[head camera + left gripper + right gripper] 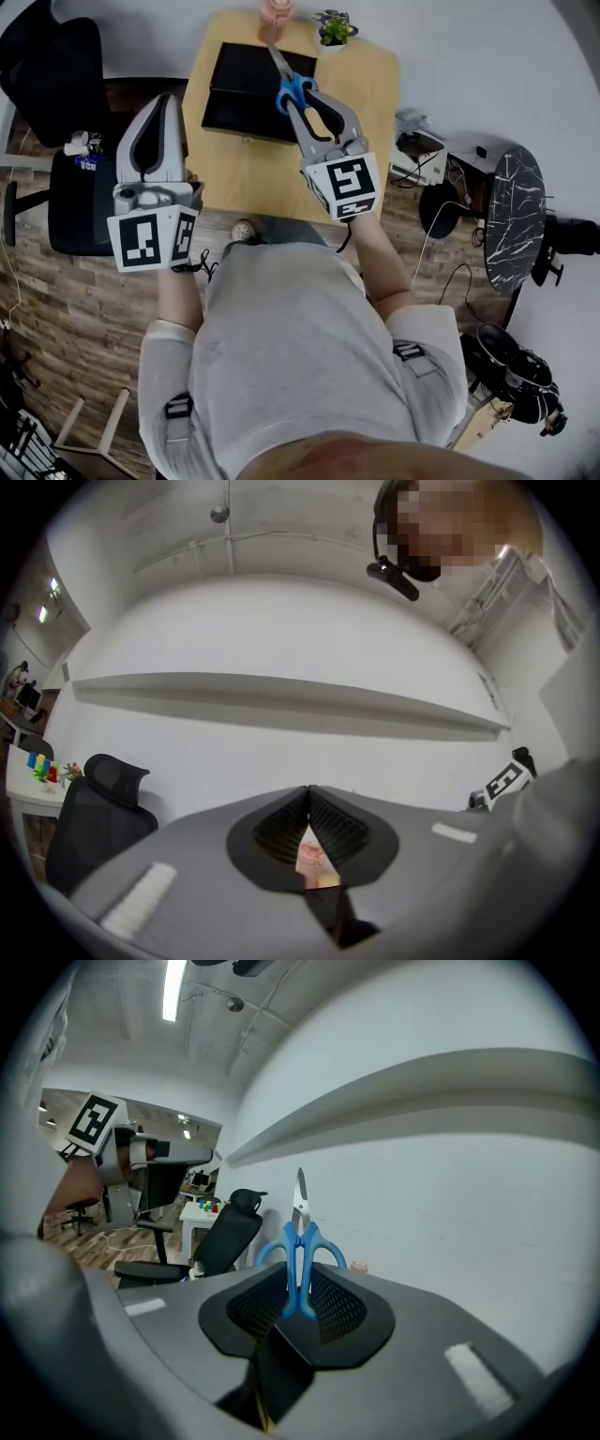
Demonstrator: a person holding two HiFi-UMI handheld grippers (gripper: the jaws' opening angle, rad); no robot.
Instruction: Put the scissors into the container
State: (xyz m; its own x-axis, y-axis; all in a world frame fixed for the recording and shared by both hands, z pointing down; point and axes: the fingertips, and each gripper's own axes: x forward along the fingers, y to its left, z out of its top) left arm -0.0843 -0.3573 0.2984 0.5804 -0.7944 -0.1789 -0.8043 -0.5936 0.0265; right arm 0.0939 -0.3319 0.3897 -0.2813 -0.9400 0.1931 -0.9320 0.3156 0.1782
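Observation:
Blue-handled scissors (293, 91) are clamped by their handles in my right gripper (310, 99), above the far part of the wooden table (375, 103). Their blades point at a pink container (276, 11) at the table's far edge. In the right gripper view the scissors (300, 1251) stand upright between the jaws, blade tip up. My left gripper (168, 99) is raised over the table's left edge, jaws shut tip to tip and holding nothing. In the left gripper view a pinkish container (313, 859) shows through the slit below the touching tips.
A black flat mat or case (244, 89) lies on the table under the scissors. A small potted plant (334, 28) stands right of the container. A black office chair (56, 66) is at the left, with cables and a round marble side table (514, 216) at the right.

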